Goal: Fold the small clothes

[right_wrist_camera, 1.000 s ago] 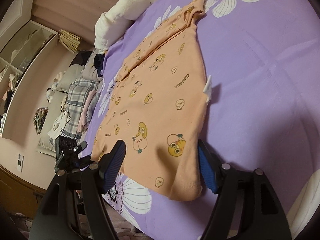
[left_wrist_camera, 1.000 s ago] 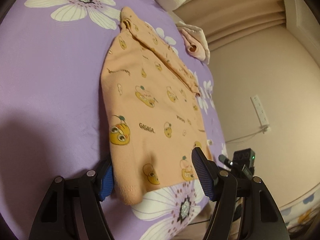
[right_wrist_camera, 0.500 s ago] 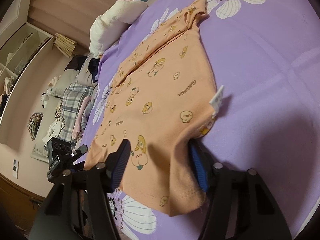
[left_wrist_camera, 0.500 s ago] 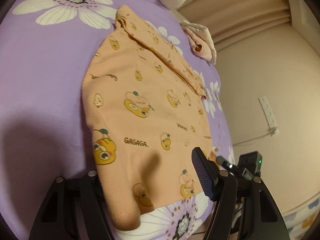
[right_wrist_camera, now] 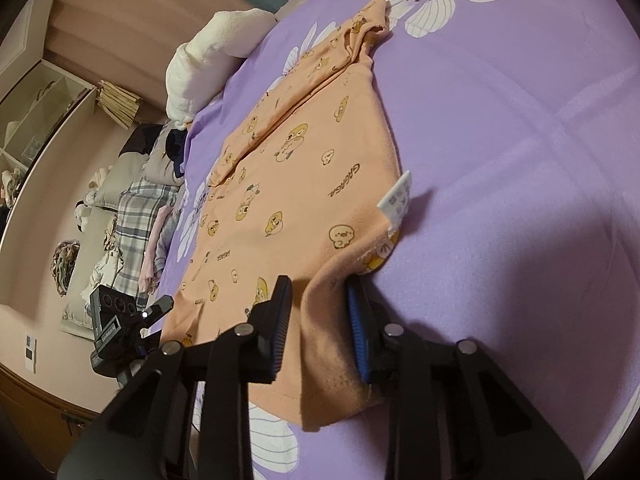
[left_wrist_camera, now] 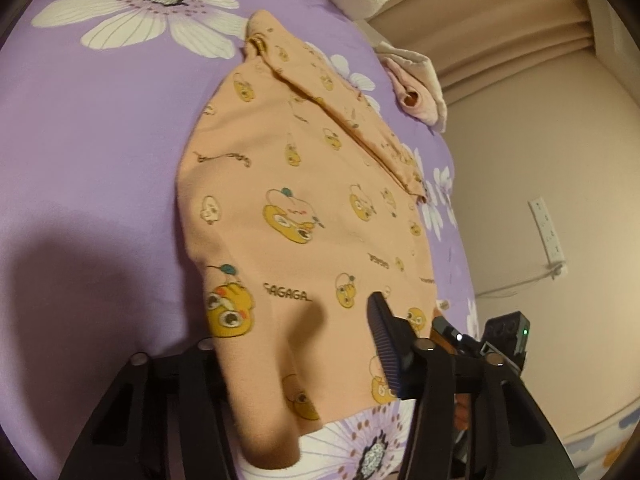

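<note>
A small peach shirt (left_wrist_camera: 304, 208) printed with yellow cartoon ducks and "GAGAGA" lies spread flat on the purple flowered bedsheet (left_wrist_camera: 100, 152). Its sleeve end points to 12 o'clock; its hem corners at 6 o'clock bunch up off the sheet.

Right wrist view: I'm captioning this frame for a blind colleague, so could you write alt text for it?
The right gripper is closing on the near hem of a peach cartoon-print shirt, a ridge of fabric bunched between its jaws. The shirt lies spread on a purple flowered bedsheet, a white care tag sticking up at its edge. The other gripper shows at left.
</note>
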A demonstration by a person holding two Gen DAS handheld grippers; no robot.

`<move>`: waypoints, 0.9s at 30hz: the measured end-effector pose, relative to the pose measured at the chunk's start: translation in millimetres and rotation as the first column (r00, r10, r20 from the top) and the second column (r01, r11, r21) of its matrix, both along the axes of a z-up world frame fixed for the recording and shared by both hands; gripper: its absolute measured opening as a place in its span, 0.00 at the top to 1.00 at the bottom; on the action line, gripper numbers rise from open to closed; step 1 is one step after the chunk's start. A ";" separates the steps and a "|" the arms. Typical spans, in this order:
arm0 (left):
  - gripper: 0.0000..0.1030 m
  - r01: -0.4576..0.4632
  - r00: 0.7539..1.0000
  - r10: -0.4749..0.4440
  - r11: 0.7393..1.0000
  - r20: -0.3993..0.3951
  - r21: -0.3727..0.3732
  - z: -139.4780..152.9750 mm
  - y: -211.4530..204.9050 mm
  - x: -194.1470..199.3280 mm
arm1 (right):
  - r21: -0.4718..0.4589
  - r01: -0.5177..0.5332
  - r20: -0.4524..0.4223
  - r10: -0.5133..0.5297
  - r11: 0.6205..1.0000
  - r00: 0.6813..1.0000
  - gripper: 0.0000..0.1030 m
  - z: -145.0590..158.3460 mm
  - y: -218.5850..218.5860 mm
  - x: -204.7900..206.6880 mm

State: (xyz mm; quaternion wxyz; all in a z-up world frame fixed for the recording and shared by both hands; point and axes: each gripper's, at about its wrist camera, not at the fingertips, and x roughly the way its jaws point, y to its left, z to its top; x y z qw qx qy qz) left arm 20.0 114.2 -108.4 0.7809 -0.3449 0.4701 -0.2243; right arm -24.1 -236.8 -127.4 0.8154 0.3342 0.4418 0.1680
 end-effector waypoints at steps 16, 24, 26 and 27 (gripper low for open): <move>0.96 -0.027 1.000 0.028 0.987 0.003 -0.157 -8.9 14.9 -2.2 | 0.113 0.013 0.055 -0.019 0.993 0.998 0.89 1.2 -2.8 -3.4; 0.98 -0.015 0.996 0.032 0.983 0.088 -0.182 5.7 12.0 -3.2 | 0.155 0.013 0.103 -0.029 0.988 0.994 0.90 13.1 -1.8 -4.7; 0.99 -0.010 0.993 0.031 0.983 0.111 -0.183 10.9 10.1 -2.9 | 0.158 0.009 0.120 -0.028 0.987 0.992 0.90 17.4 -0.6 -4.3; 0.99 -0.005 0.992 0.028 0.983 0.122 -0.182 13.6 8.7 -2.6 | 0.158 0.006 0.127 -0.027 0.987 0.991 0.90 20.1 0.2 -4.8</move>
